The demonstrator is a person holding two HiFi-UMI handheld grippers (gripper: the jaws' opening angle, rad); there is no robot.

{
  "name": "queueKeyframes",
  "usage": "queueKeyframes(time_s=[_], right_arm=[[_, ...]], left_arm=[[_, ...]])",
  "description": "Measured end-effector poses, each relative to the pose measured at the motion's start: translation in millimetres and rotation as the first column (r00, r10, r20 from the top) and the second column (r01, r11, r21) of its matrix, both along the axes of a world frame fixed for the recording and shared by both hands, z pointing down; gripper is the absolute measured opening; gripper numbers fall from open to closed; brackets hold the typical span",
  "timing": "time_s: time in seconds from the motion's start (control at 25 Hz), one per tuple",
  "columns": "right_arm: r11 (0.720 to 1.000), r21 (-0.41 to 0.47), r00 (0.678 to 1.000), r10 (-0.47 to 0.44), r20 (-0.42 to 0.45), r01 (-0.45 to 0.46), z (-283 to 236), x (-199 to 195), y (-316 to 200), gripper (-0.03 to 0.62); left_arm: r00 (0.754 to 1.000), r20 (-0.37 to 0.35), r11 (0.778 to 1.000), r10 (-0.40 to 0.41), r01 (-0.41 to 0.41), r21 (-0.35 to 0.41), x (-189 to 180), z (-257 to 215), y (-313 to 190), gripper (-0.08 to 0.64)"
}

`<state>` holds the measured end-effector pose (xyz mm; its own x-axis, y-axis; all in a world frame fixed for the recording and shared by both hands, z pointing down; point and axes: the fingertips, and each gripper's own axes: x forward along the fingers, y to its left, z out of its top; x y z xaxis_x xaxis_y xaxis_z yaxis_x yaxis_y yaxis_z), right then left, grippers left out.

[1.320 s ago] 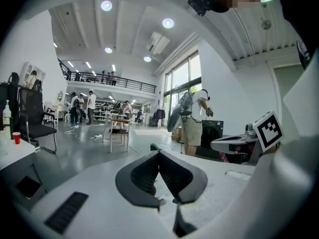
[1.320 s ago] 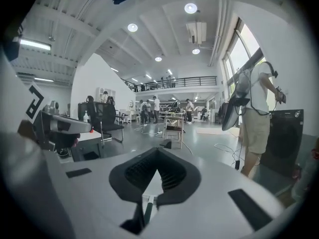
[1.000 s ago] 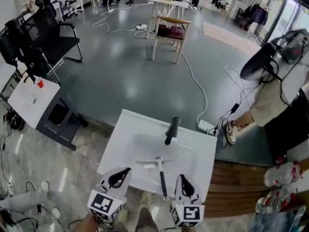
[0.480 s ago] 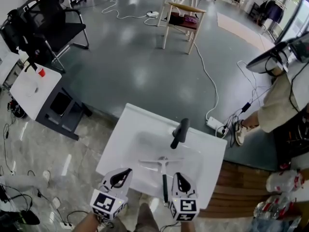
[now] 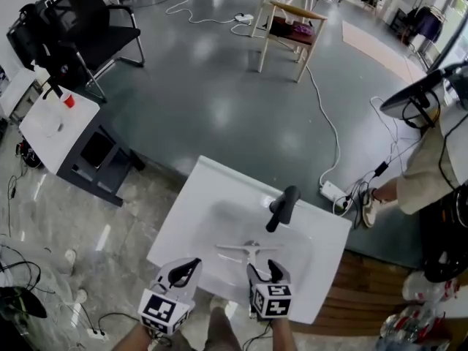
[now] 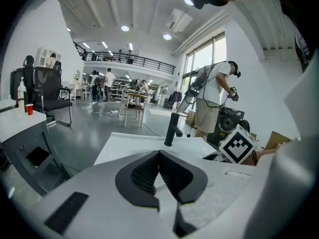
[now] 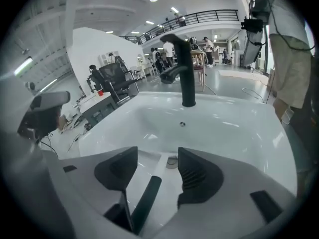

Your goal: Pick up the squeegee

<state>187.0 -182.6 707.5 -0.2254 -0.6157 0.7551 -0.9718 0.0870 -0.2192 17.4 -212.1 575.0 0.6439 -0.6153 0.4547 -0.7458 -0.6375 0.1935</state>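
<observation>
As the right tool, jaws just opened, straddles the black-handled white plastic squeegee at the white basin's near edge, left tool pinched together: likely light, stiff; grip the handle.

Large open lab hall, mezzanine railing, polished grey floor, office chair, freestanding white sink

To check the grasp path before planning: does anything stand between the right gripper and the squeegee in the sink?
Nothing visible does. On the right gripper the jaws have just been opening and stand either side of the squeegee handle, not pressing it; the faucet stands farther back.
</observation>
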Motion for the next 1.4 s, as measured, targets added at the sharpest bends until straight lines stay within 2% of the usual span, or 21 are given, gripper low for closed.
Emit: queueKeyframes(time_s=[0.2,0.4,0.68,0.88,1.04,1.4], right_arm=[[0.994,-0.111,1.000,-0.015,0.001,0.015,35,-5,-2,0.290],[0.980,-0.194,0.999,-0.031,0.039,0.038,55,-8,-7,0.284],[0.958,-0.275,0.997,-0.071,0.038,0.079,75,-8,-12,0.240],[0.937,-0.332,0.993,-0.085,0.079,0.106,82,-15,-10,0.217],[0.926,-0.357,0.991,-0.094,0.090,0.121,85,-24,-10,0.147],[0.924,-0.381,0.997,0.001,0.083,0.030,89,-16,-7,0.098]], left_arm=[[1.000,0.004,0.999,-0.031,0.031,-0.013,-6,4,-4,0.002],[0.998,0.001,0.998,-0.057,0.057,-0.034,-10,16,-6,0.002],[0.996,0.009,0.994,-0.091,0.091,-0.058,-12,25,-12,0.002],[0.994,0.013,0.991,-0.112,0.113,-0.066,-14,28,-16,0.002],[0.992,0.013,0.989,-0.126,0.127,-0.075,-16,31,-17,0.002],[0.991,0.019,0.988,-0.135,0.136,-0.075,-15,34,-19,0.002]])
